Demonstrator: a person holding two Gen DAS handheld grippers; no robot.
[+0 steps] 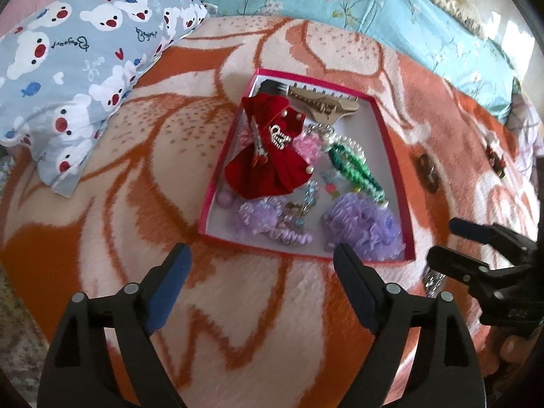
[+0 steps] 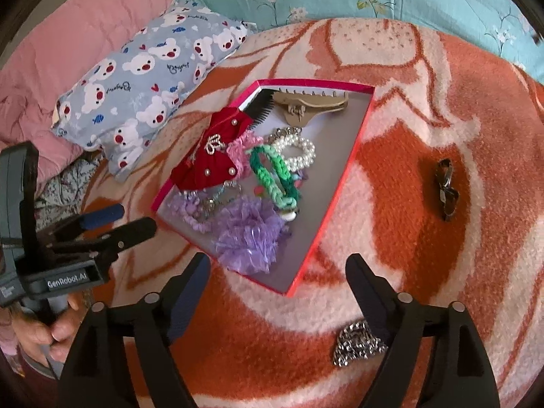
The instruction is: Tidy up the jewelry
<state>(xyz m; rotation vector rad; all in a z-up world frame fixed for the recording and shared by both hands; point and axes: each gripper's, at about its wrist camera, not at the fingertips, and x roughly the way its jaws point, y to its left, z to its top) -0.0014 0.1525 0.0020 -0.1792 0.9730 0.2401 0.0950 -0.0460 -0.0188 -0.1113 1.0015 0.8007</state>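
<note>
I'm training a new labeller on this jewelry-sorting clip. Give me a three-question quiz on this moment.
1. True or false: the red bow lies inside the red-rimmed box.
2. Which lies on the blanket, outside the box: (a) green braided band, (b) silver chain piece, (c) purple ruffled scrunchie?
3. What does the right hand-held gripper hold?

Key: 1 true; 2 b; 3 nothing, its jaws stand open above the blanket.
</note>
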